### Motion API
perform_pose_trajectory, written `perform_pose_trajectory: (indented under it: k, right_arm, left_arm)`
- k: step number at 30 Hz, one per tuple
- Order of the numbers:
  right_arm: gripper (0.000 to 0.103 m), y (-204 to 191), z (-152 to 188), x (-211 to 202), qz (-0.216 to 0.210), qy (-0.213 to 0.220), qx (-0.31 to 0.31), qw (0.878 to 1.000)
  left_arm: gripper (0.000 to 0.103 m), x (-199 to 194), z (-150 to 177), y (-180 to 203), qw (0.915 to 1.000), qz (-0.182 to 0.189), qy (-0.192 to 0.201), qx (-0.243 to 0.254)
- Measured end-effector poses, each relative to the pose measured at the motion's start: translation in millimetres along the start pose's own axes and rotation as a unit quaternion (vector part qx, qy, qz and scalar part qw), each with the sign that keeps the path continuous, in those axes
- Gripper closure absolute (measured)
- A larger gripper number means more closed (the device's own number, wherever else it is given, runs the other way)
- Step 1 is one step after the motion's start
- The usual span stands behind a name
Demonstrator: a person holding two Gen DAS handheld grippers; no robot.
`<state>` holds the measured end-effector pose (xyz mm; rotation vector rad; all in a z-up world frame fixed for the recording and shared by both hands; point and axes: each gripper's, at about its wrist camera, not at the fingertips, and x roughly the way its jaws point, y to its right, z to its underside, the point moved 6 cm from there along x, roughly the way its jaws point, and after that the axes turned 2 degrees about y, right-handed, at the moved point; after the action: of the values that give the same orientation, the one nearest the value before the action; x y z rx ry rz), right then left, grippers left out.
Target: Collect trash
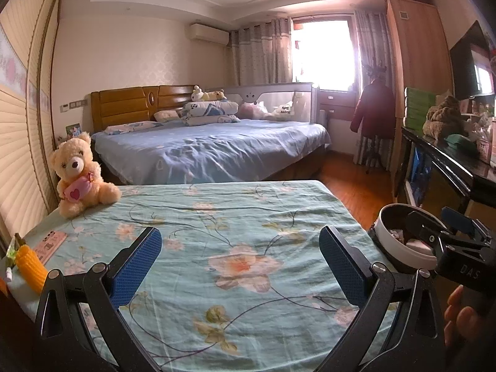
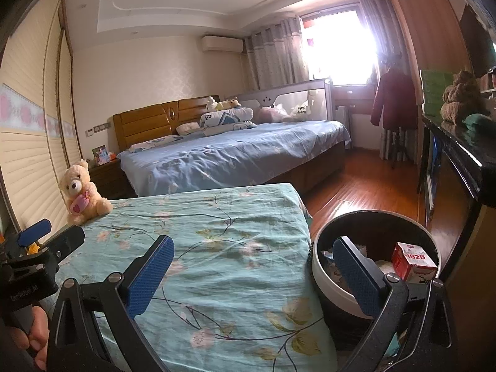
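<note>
Here, left wrist view: left gripper spread wide, empty, above the floral bed. Wrapper scrap at its left edge beside the corn toy; approach low.

Right wrist view: right gripper wide, empty; bin off the bed's right edge, red carton inside.

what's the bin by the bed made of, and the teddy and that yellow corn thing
Trash bin: looks like smooth plastic, white rim glossy, dark inside. Teddy bear: cream plush, fuzzy pile visible. Corn: probably moulded plastic or rubber, even yellow with regular ridges; could be real, hard to tell. Floral sheet: thin woven cloth, creased.
</note>
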<state>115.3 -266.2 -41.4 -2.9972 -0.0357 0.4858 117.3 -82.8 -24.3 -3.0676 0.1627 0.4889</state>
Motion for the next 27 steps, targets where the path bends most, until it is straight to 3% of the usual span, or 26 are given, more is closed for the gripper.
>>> perform_pose_trajectory:
  k: [27]
  right_arm:
    - [0.0, -3.1, -2.6, -2.7, -0.002, 0.003, -0.003, 1.0]
  left_arm:
    - [0.0, -0.9, 0.0, 1.0, 1.0, 0.001, 0.0, 0.0]
